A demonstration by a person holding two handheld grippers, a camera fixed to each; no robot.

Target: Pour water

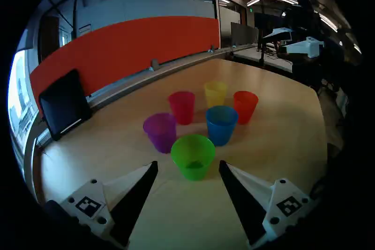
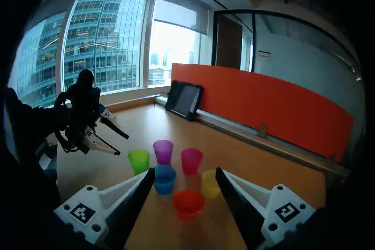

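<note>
Several coloured plastic cups stand in a cluster on a wooden table (image 1: 281, 132). In the left gripper view the green cup (image 1: 193, 156) is nearest, just beyond my open left gripper (image 1: 188, 168); behind it stand the purple cup (image 1: 161, 131), blue cup (image 1: 221, 125), pink cup (image 1: 182, 107), yellow cup (image 1: 215, 93) and orange-red cup (image 1: 245, 106). In the right gripper view my right gripper (image 2: 183, 175) is open above the orange-red cup (image 2: 188, 204), with the blue cup (image 2: 164, 179) and yellow cup (image 2: 210, 183) near its fingertips. The left gripper (image 2: 119, 143) is seen at the left, open, near the green cup (image 2: 138, 160).
A black tablet (image 1: 63, 103) leans against the orange partition (image 1: 126, 48) along the table's far side. Large windows (image 2: 103, 43) lie beyond the table. A dark sleeve (image 2: 33, 123) holds the left gripper. Desks and equipment (image 1: 300, 46) stand past the table's end.
</note>
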